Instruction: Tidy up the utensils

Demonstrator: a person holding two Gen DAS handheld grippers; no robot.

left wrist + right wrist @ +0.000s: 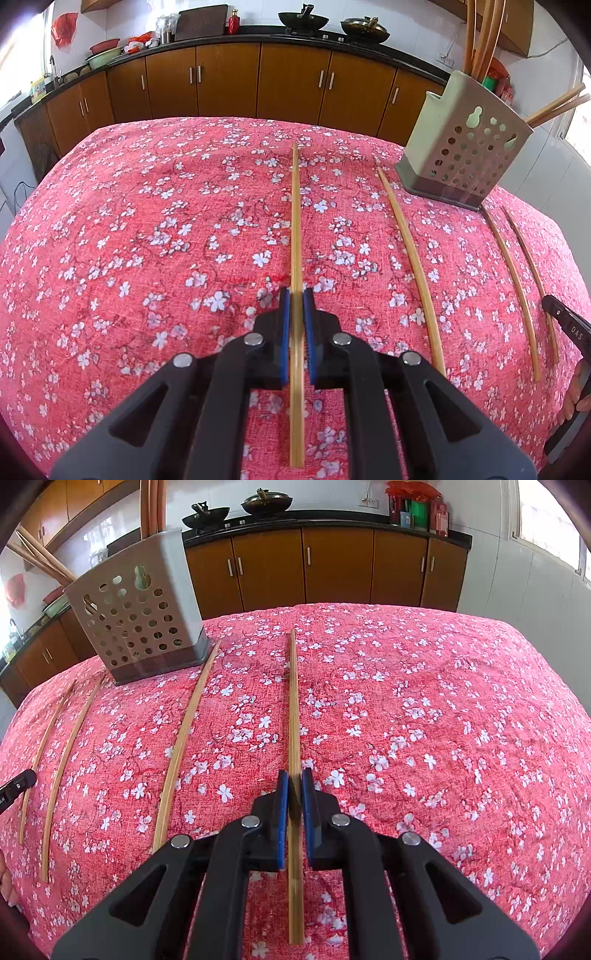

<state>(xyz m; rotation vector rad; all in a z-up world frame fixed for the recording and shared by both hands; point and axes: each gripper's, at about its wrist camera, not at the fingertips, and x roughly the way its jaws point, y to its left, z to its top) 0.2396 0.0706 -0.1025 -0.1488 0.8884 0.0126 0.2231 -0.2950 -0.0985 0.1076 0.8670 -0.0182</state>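
Observation:
My left gripper (pixel 296 295) is shut on a bamboo chopstick (pixel 295 221) that lies along the red floral tablecloth. My right gripper (pixel 294 775) is shut on another bamboo chopstick (pixel 294 701) in the same way. A grey perforated utensil holder (pixel 465 155) with several chopsticks standing in it sits at the far right in the left wrist view; it also shows at the far left in the right wrist view (pixel 140 616). Three loose chopsticks lie between the grippers: one (pixel 410 258), (pixel 184 738) nearest the holder's front, and a pair (pixel 517 288), (pixel 62 760).
The table (pixel 147 221) is covered by a red cloth with white blossoms. Brown kitchen cabinets (pixel 229 85) with a black counter, woks (pixel 303 18) and bowls stand behind it. The right gripper's black body (pixel 569 325) shows at the left wrist view's right edge.

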